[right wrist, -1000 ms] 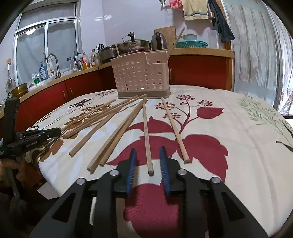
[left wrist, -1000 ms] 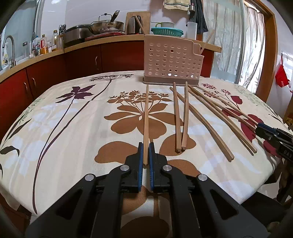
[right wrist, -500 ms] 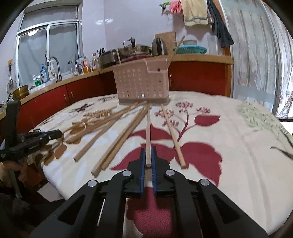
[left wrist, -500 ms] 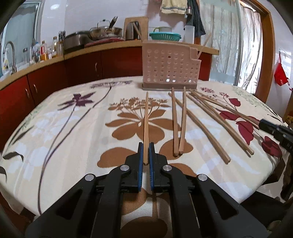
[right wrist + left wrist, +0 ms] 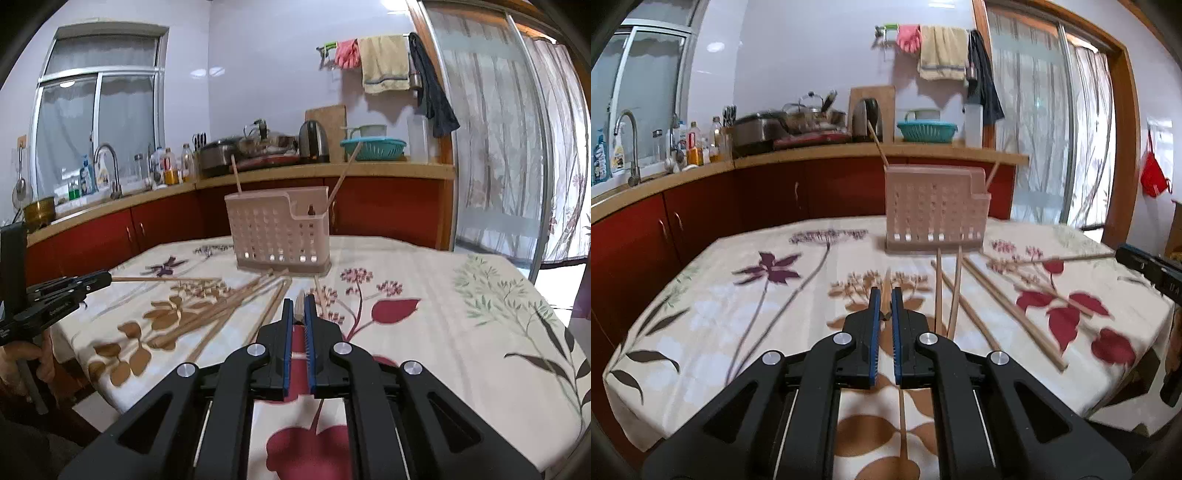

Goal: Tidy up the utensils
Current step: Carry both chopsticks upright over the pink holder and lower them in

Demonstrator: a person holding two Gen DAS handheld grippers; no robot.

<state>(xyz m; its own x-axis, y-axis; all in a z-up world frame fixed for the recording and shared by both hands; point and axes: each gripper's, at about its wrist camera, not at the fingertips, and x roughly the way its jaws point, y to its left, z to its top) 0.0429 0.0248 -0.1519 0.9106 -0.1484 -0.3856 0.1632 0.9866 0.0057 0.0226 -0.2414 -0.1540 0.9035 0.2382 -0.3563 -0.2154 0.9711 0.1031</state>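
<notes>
A pink perforated utensil holder [image 5: 934, 210] stands at the far side of the flowered table, with two chopsticks leaning in it; it also shows in the right wrist view [image 5: 279, 230]. My left gripper [image 5: 885, 295] is shut on a wooden chopstick [image 5: 886, 284], lifted off the table and pointing toward the holder. My right gripper [image 5: 300, 304] is shut on another chopstick [image 5: 300, 308], also raised. Several loose chopsticks [image 5: 955, 291] lie on the tablecloth in front of the holder [image 5: 221, 310].
The left gripper with its chopstick shows at the left of the right wrist view [image 5: 70, 286]. The right gripper shows at the right edge of the left wrist view [image 5: 1145, 264]. A kitchen counter [image 5: 812, 155] with pots, bottles and a sink runs behind the table.
Both grippers have lifted their chopsticks off the table and tilted up. The right gripper closed on its chopstick about a second ago.
</notes>
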